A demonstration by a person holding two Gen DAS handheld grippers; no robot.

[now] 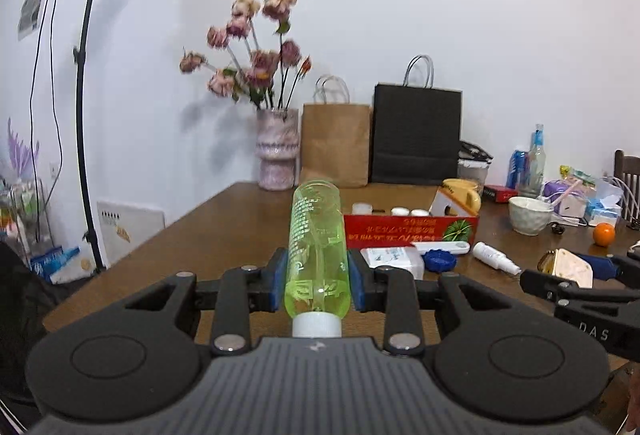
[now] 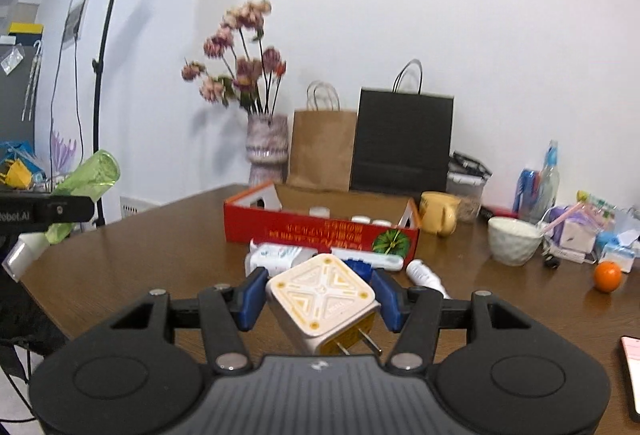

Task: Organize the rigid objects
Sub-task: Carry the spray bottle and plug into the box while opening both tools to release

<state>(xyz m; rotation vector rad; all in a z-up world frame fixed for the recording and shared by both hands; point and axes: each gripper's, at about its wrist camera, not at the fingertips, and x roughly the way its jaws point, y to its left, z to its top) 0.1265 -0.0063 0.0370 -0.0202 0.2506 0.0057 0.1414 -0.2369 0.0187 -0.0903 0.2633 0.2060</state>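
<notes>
My left gripper [image 1: 318,279] is shut on a clear green bottle [image 1: 317,247] with a white cap, held above the table with the cap toward the camera. My right gripper [image 2: 318,297] is shut on a white and yellow plug adapter [image 2: 323,301], prongs toward the camera, above the table. A red cardboard box [image 2: 320,231] with several small white jars inside lies ahead. In front of it lie a white pack [image 2: 276,259], a blue lid [image 1: 439,259] and a white spray bottle [image 1: 496,257]. The left gripper with the green bottle [image 2: 86,183] shows at the right wrist view's left edge.
A flower vase [image 1: 278,149], a brown bag [image 1: 335,145] and a black bag [image 1: 416,135] stand at the table's back. A yellow mug [image 2: 438,213], white bowl [image 2: 514,239], orange [image 2: 607,275] and clutter are at the right. A phone [image 2: 632,371] lies near the right edge. A light stand [image 1: 84,115] stands left.
</notes>
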